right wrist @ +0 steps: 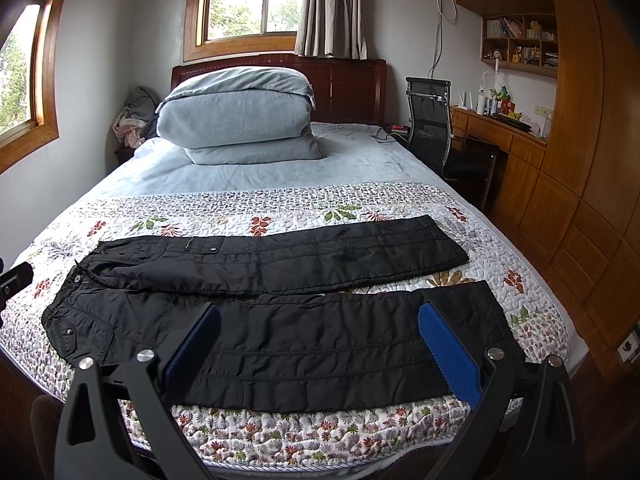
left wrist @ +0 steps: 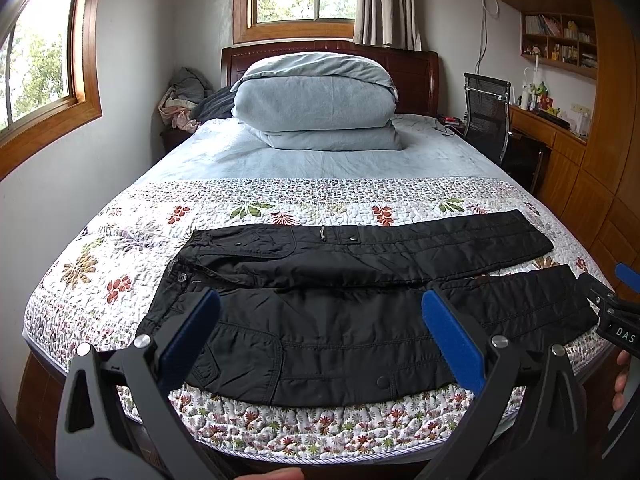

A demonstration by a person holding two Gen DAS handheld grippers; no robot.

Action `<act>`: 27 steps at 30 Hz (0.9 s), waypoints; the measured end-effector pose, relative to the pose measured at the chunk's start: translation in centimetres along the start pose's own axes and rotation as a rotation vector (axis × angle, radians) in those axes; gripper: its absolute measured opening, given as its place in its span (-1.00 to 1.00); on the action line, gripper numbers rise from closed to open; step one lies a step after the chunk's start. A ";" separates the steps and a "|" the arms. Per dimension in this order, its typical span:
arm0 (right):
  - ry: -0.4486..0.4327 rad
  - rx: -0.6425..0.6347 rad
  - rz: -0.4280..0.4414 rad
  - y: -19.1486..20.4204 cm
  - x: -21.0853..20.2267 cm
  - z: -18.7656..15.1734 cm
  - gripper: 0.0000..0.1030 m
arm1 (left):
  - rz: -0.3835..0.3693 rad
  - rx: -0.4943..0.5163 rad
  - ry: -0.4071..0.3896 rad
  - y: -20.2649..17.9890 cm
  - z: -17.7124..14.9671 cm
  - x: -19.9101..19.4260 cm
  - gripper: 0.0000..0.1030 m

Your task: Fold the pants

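- Your black pants (left wrist: 360, 300) lie flat on the floral quilt (left wrist: 120, 248) at the foot of the bed (left wrist: 320, 160), spread sideways: the waistband is at your left and the two leg hems are at your right.
- The legs lie apart, in a narrow V. The far leg (right wrist: 340, 248) runs straight across the quilt; the near leg (right wrist: 320, 344) lies along the bed's front edge, and a strip of quilt shows between them toward the hems.
- Your left gripper (left wrist: 320, 332) is wide open and holds nothing. Its blue-padded fingers (left wrist: 450, 340) frame the near hip and thigh of the pants, with the waist button just beyond the left pad. You cannot tell from this view whether the pads touch the cloth.
- Your right gripper (right wrist: 320, 348) is also spread wide and empty. Its fingers (right wrist: 448, 354) frame the lower part of the near leg, with the right pad close to the hem.
- In the left wrist view, part of your right gripper's body shows at the right edge, beside the near leg's hem.
- A folded light-blue duvet (left wrist: 316, 100) sits stacked at the head of the bed, well apart from the pants.
- A black mesh chair (right wrist: 432, 128) stands beside the bed on your right, next to a wooden desk (right wrist: 504, 136) with shelves above it.
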State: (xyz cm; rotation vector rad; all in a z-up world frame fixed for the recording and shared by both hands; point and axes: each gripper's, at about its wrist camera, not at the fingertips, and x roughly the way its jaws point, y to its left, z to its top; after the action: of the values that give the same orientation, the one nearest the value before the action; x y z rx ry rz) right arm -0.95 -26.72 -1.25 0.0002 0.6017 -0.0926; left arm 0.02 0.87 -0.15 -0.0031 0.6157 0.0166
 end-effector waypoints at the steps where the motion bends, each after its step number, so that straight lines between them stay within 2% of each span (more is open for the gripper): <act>1: 0.000 0.001 0.001 0.0 0.0 0.0 0.94 | -0.001 0.000 -0.001 0.0 0.0 0.0 0.95; 10: 0.010 0.002 0.002 -0.2 0.6 -0.4 0.94 | 0.000 0.002 0.001 0.1 -0.1 0.0 0.95; 27: 0.038 0.010 0.034 -0.4 2.5 -0.1 0.94 | 0.004 0.016 0.042 -0.3 0.1 3.1 0.95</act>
State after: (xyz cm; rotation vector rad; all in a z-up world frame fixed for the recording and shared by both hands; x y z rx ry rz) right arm 1.00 -27.36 -2.71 0.0217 0.6388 -0.0630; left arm 2.66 0.66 -1.83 0.0131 0.6577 0.0159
